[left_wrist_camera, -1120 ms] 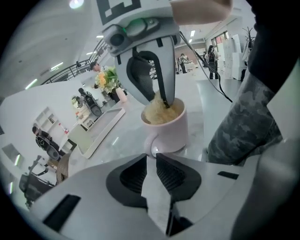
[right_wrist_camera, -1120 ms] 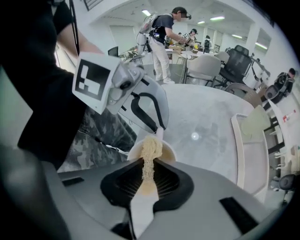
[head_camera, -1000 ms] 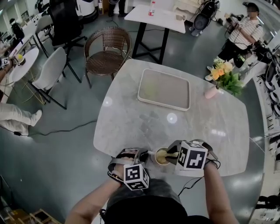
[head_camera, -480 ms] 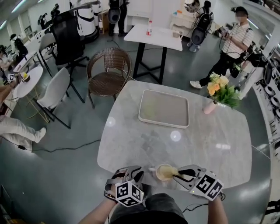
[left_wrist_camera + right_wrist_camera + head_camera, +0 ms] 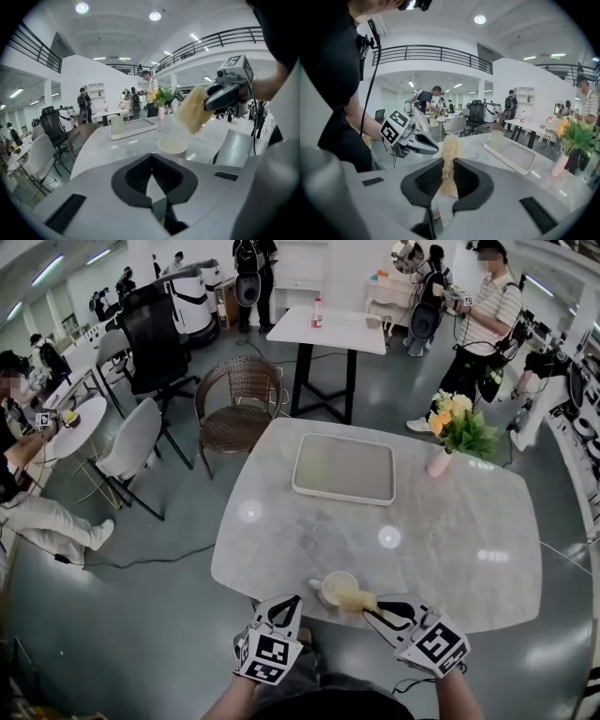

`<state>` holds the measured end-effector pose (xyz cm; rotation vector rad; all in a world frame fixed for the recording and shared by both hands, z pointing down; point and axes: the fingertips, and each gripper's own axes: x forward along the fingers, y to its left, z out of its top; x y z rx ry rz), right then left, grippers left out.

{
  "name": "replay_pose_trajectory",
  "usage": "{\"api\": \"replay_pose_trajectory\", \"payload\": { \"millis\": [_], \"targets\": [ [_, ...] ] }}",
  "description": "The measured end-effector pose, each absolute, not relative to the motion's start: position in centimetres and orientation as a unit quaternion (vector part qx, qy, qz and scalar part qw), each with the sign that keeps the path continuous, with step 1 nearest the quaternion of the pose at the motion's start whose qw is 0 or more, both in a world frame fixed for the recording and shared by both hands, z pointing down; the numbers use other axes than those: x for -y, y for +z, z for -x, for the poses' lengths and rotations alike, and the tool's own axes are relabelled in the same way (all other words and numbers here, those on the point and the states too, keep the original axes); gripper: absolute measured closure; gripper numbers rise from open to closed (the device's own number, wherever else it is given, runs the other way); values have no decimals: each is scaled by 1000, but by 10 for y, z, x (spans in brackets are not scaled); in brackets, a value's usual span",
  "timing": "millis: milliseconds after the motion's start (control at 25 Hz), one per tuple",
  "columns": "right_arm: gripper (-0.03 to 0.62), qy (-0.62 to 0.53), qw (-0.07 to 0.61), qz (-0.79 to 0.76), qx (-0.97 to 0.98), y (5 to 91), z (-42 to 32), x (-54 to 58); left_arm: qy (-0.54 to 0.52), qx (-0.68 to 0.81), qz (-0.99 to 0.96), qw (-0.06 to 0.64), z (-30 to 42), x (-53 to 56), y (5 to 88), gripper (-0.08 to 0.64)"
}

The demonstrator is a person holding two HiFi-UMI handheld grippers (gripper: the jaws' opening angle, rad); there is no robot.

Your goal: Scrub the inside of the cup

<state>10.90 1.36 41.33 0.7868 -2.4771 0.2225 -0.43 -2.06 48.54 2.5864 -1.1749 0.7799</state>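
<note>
Cup: The cup [image 5: 337, 588] stood upright and unheld on the worktop [image 5: 441, 540], close to its near edge and about midway along it. Its mouth faced up, which suited a scrub from above.
Sponge: The yellow sponge [image 5: 357, 600] was pinched by one end, leaving its bulk free, probably so that it could reach inside. In the left gripper view it hung above the cup's rim, clear of it.
Right gripper: The right gripper [image 5: 375, 612] was clamped on the sponge. It slanted forward and down at the cup from the cup's right.
Left gripper: The left gripper [image 5: 284, 607] had just been closing, and its jaws met with nothing between them. It sat off the near edge, left of the cup and apart from it, so nothing steadied the cup.
Arms: Both forearms came in over the near edge, with the two grippers angled towards the cup.
Tray: The tray [image 5: 342, 468] lay well apart, towards the far edge.
</note>
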Motion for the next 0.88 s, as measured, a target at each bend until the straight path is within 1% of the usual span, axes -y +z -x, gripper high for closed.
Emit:
{"api": "replay_pose_trajectory", "payload": {
  "millis": [280, 440, 640, 880],
  "targets": [
    [532, 83, 219, -316, 919, 391, -129, -68, 218, 421, -872, 123, -26, -29, 456, 546],
    [532, 79, 208, -327, 919, 386, -135, -110, 191, 440, -865, 148, -35, -72, 444, 546],
    [532, 73, 192, -334, 920, 383, -139, -155, 185, 439, -867, 145, -48, -120, 438, 546],
    [532, 71, 188, -328, 923, 386, -136, -192, 168, 441, -868, 152, -56, -149, 428, 546]
  ]
}}
